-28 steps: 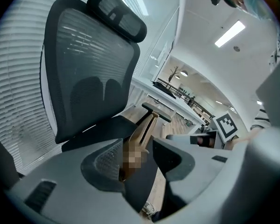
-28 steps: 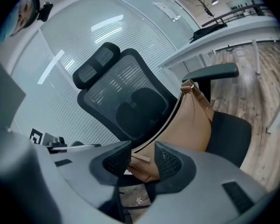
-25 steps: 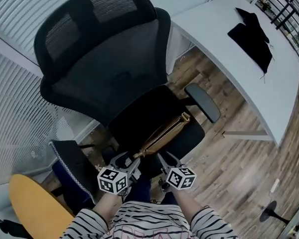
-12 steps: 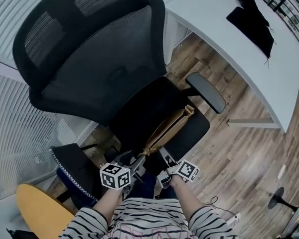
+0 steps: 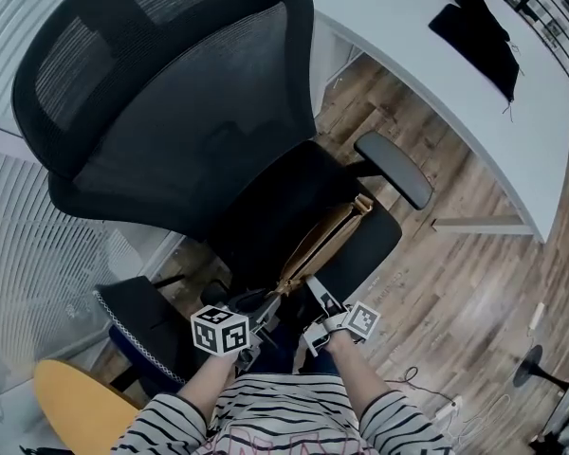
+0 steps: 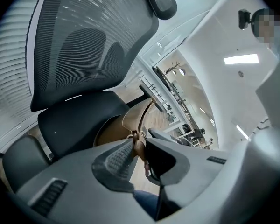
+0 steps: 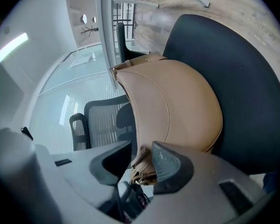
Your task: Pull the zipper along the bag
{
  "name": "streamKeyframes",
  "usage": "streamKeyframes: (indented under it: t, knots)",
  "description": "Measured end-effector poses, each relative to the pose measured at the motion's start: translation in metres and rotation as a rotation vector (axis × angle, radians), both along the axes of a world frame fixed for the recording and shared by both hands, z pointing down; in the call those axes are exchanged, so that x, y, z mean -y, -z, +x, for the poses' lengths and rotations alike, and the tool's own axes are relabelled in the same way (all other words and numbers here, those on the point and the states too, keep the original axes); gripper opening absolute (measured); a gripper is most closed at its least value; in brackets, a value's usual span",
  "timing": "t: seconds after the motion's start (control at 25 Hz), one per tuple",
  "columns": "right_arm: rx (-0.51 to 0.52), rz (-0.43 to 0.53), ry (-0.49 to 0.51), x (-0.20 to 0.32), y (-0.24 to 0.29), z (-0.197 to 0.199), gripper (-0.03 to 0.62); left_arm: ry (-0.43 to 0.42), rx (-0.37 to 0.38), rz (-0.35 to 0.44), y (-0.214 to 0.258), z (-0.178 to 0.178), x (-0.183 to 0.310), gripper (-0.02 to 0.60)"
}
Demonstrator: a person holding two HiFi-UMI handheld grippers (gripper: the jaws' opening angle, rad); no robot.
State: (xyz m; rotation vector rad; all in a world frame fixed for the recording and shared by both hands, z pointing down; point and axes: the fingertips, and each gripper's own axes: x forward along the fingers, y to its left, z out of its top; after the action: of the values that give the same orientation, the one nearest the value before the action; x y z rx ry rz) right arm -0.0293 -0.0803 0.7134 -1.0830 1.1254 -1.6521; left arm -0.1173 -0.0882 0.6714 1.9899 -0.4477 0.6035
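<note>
Bag: a tan leather bag (image 5: 324, 240) lies on the seat of a black office chair (image 5: 266, 197), with its long side running away from the person toward the armrest.
Zipper: a fine toothed zipper (image 7: 132, 120) runs along the bag's upper edge, seen in the right gripper view.
Left tongs: the left tongs (image 6: 139, 154) have just been closing. A small tan piece with a metal ring at the bag's near end stands between the jaws, and the pads press on it. I cannot tell if this piece is the zipper pull.
Right tongs: the right tongs (image 7: 143, 164) are closed on a tan tab with a golden clasp, also at the near end of the bag.
Both tongs: they sit just beside each other at the seat's front edge.
Surroundings: a white bench (image 5: 427, 83) stands behind the chair with a black cloth (image 5: 474, 31) on it, above a wooden floor (image 5: 474, 282).
</note>
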Motion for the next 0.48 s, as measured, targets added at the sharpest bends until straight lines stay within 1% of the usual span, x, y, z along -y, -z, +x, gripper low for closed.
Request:
streamKeyframes:
  t: [0.04, 0.16, 0.2, 0.24, 0.4, 0.48]
  knots:
    - [-0.01, 0.004, 0.005, 0.0003, 0.0006, -0.001, 0.146, 0.002, -0.003, -0.005, -0.0007, -0.0007, 0.0002, 0.085]
    - [-0.032, 0.002, 0.021, 0.0013, 0.001, -0.0049, 0.136, -0.005, 0.0, -0.012, -0.0035, -0.0026, -0.0006, 0.074]
    - [-0.039, -0.001, 0.024, 0.001, 0.0006, -0.0054, 0.118, -0.008, 0.0, -0.016, -0.0043, -0.0022, -0.0017, 0.07]
    - [-0.051, -0.001, 0.028, 0.0007, 0.0006, -0.0056, 0.07, -0.011, 0.0, -0.022, -0.0051, -0.0014, -0.003, 0.066]
    - [-0.093, 0.027, 0.048, 0.0017, 0.0034, -0.0059, 0.055, -0.019, 0.007, -0.036, -0.0077, 0.0003, -0.0047, 0.053]
    - [-0.142, 0.034, 0.068, 0.0025, 0.0054, -0.0041, 0.044, -0.007, 0.001, -0.051, -0.0076, 0.0007, -0.0048, 0.049]
